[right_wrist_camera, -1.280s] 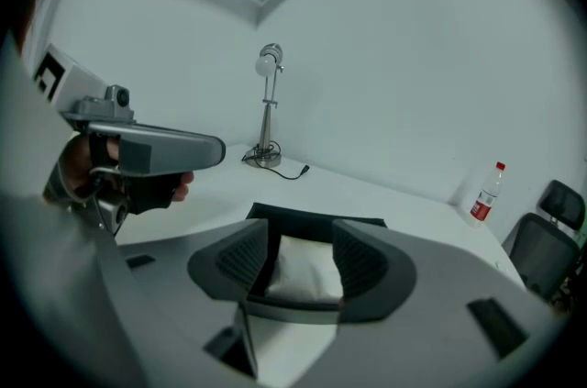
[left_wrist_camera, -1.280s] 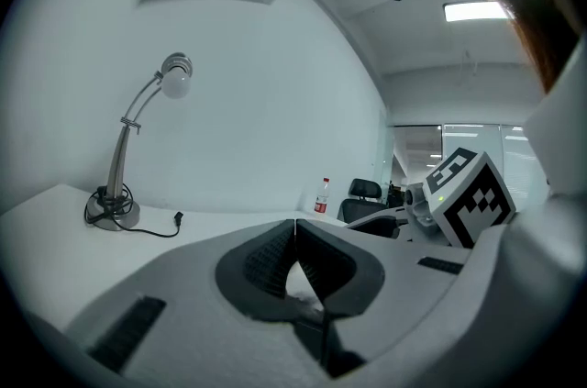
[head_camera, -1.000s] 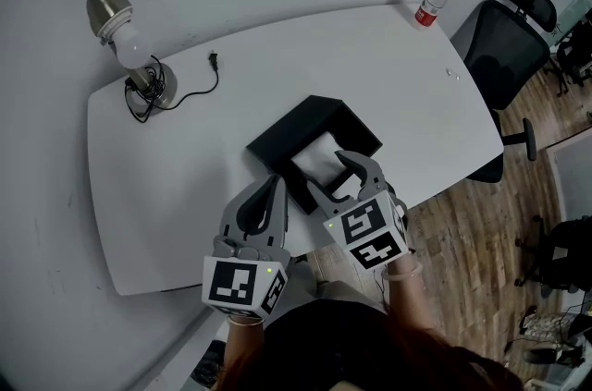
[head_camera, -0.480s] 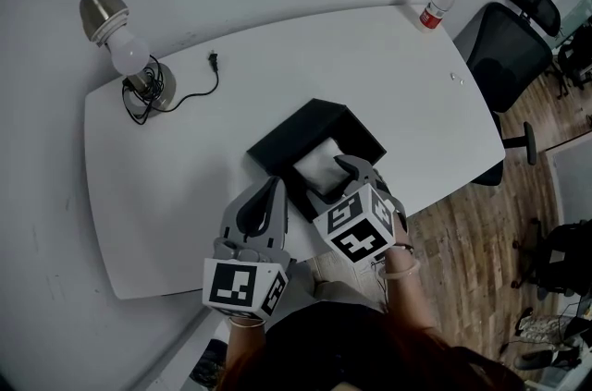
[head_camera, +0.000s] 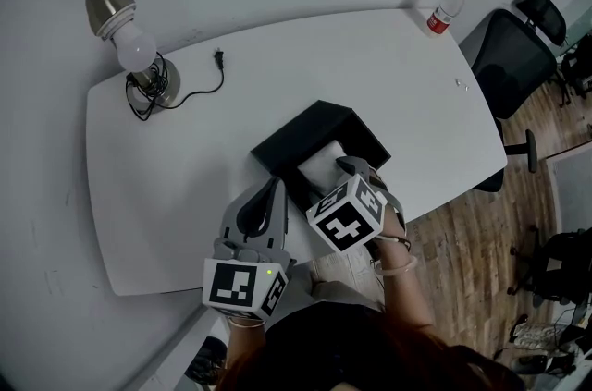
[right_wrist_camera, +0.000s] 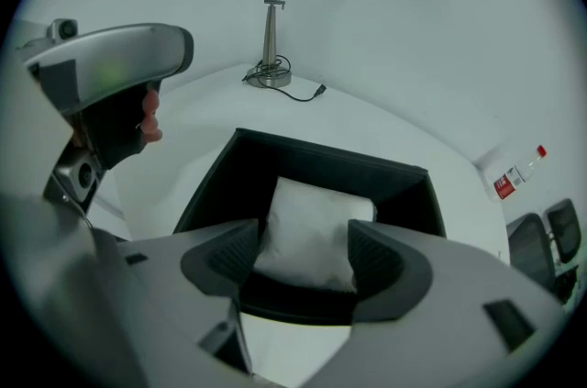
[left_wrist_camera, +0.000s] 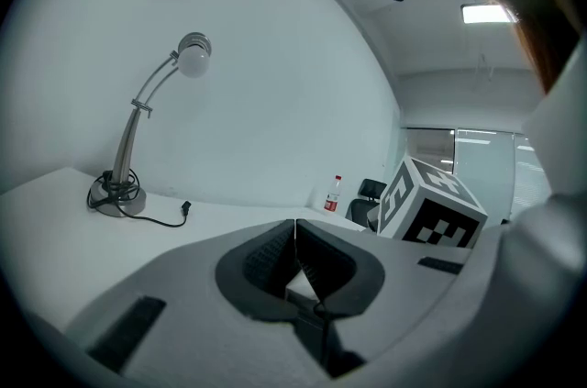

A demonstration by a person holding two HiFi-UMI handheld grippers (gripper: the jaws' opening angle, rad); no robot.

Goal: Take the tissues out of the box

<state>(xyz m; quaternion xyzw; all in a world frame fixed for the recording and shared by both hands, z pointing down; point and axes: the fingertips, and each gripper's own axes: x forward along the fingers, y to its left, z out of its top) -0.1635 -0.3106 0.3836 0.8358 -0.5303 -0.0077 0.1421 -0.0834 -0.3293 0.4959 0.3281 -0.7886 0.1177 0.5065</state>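
Observation:
A black open box (head_camera: pixel 298 135) sits near the table's front edge, with a white pack of tissues (head_camera: pixel 323 165) lying inside it. My right gripper (head_camera: pixel 348 177) hovers over the box's near side and points down into it. In the right gripper view the tissues (right_wrist_camera: pixel 316 226) lie in the box (right_wrist_camera: pixel 312 161) just beyond the right gripper (right_wrist_camera: pixel 303 241). Its jaws are opening and stand either side of the pack without pressing on it. My left gripper (head_camera: pixel 274 188) rests left of the box, shut with nothing in it; its jaws meet in the left gripper view (left_wrist_camera: pixel 295 239).
A desk lamp (head_camera: pixel 128 42) with a coiled cord and loose plug (head_camera: pixel 219 59) stands at the table's back left. A red-capped bottle (head_camera: pixel 445 8) stands at the back right corner. A black office chair (head_camera: pixel 514 56) is beyond the right edge of the white table (head_camera: pixel 185 158).
My right gripper has tipped further down over the box and shifted slightly left, its marker cube turning. Its jaws have widened. The left gripper has stayed put.

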